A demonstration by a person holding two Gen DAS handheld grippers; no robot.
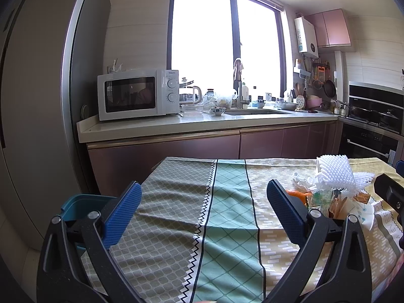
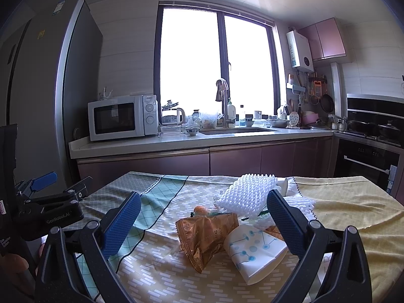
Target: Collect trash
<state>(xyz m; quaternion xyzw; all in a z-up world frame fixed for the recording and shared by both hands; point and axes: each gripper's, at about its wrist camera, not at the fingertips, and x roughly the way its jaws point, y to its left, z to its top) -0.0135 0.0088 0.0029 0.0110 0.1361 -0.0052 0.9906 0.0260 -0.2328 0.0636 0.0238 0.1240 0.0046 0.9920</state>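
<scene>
Over the table (image 2: 341, 202), near its far edge, I see the trash in one pile: foam net (image 2: 248, 193), brown wrapper (image 2: 205, 237), paper cup (image 2: 255, 255). My right gripper (image 2: 203, 223) hovers over the pile, jaws apart, empty. My left gripper (image 1: 203, 208) hangs spread over bare cloth, a teal bin (image 1: 80, 205) beyond the table's left edge.

We count one brown snack wrapper (image 2: 205, 237), one crushed paper cup (image 2: 255, 255), one white foam net (image 2: 248, 193), one orange peel (image 2: 200, 210), one teal bin (image 1: 80, 205).
</scene>
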